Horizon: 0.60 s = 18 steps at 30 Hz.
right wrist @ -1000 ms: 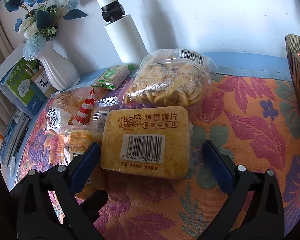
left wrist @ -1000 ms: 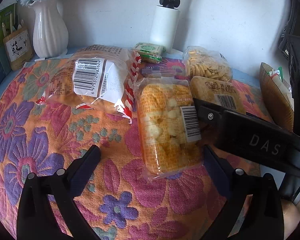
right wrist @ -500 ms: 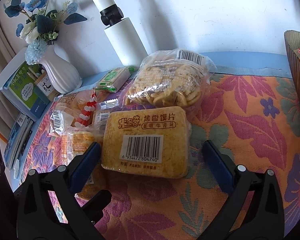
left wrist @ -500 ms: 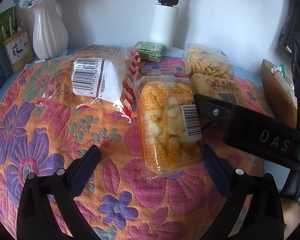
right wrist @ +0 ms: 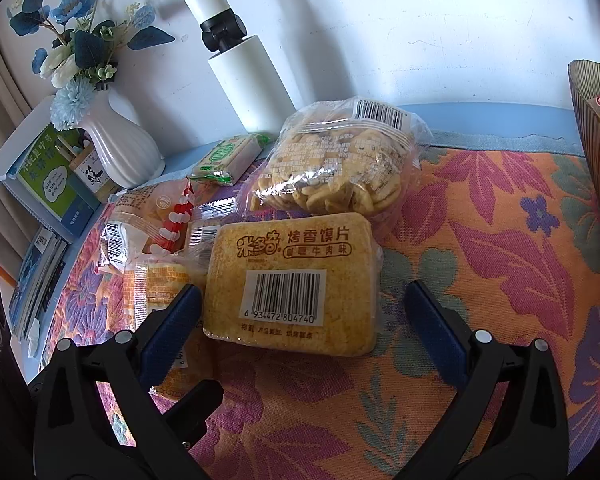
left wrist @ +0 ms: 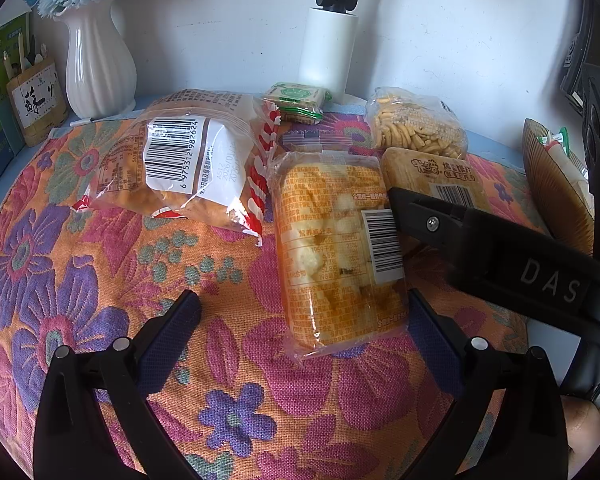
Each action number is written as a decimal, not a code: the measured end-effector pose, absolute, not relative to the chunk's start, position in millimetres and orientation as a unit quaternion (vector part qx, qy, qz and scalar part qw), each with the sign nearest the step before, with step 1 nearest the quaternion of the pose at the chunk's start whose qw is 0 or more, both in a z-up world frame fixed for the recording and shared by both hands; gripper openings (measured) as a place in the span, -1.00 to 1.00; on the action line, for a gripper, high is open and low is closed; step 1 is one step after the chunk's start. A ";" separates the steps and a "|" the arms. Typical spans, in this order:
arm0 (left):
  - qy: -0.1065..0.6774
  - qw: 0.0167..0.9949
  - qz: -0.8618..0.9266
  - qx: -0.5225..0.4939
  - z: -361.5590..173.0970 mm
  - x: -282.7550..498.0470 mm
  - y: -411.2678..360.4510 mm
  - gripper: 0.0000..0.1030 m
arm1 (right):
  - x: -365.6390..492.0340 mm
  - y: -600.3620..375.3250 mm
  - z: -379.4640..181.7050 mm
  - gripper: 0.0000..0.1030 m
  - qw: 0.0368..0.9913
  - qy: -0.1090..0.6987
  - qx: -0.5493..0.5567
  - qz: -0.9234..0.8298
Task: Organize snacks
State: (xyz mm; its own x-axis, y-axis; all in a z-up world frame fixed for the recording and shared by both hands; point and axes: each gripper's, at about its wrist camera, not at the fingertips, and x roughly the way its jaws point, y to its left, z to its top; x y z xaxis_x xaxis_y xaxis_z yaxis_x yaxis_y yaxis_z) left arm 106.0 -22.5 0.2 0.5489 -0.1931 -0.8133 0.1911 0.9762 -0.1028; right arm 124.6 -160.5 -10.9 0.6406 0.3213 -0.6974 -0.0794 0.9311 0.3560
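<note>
Crackers in a sealed film pack, the golden cracker pack [right wrist: 296, 280], look light and fairly stiff as a block, but the wrapper is glossy and likely slippery, and the slices inside would probably snap under a hard squeeze. The safest hold seems to be across its two long sides near the middle, with only gentle pressure; the crimped film ends would likely slide or tear. It is a flat rounded rectangle, sandy yellow, with a white barcode label facing up and printed brown lettering above it. It lies flat on the floral tablecloth [right wrist: 500, 264], its far edge touching the clear bag of small biscuits [right wrist: 332, 172] and its left side against the orange puffed-snack pack [left wrist: 336, 256].

Right gripper [right wrist: 300, 320] is spread wide, one blue pad at each side of the cracker pack's near end and neither pressing it, though whether the left pad brushes the film is hard to tell from this angle. Left gripper [left wrist: 300, 328] is also spread, holding nothing, low over the cloth in front of the orange pack.

Further left lies a clear bag with red-and-white edging [left wrist: 188, 164], and a small green packet [left wrist: 298, 100] sits near the white vase [left wrist: 96, 60]. A ribbed brown basket [right wrist: 596, 136] stands at the right edge, well apart, a likely destination for the snacks
</note>
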 end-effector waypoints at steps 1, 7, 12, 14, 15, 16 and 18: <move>0.462 0.880 -0.109 -0.001 0.2 106.0 -22.4 0.91 | 124.5 -160.7 -10.7 0.94 0.894 0.409 0.148 0.112; 0.462 0.880 -0.109 -0.001 0.2 106.0 -22.3 0.91 | 124.0 -162.6 -10.4 0.94 0.893 0.407 0.154 0.115; 0.463 0.880 -0.109 -0.001 0.3 106.2 -22.4 0.91 | 123.4 -162.1 -10.1 0.94 0.893 0.408 0.152 0.114; 0.463 0.880 -0.109 -0.001 0.5 106.1 -22.1 0.91 | 124.1 -159.9 -10.5 0.94 0.894 0.409 0.146 0.111; 0.463 0.880 -0.109 -0.001 0.6 106.3 -22.2 0.91 | 124.6 -157.7 -10.4 0.94 0.894 0.411 0.142 0.109; 0.463 0.880 -0.109 -0.001 0.7 106.2 -21.8 0.91 | 125.3 -155.0 -10.4 0.94 0.894 0.413 0.136 0.106; 0.463 0.880 -0.108 0.000 0.8 106.4 -21.9 0.91 | 126.9 -147.1 -10.1 0.94 0.895 0.420 0.113 0.097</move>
State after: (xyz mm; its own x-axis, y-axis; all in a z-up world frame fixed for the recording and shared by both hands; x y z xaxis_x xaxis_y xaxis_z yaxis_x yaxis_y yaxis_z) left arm 106.3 -21.9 0.8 0.5485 -0.1908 -0.8141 0.1900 0.9766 -0.1008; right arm 126.9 -147.1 -10.1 0.6275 0.2689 -0.7307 -0.0788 0.9556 0.2840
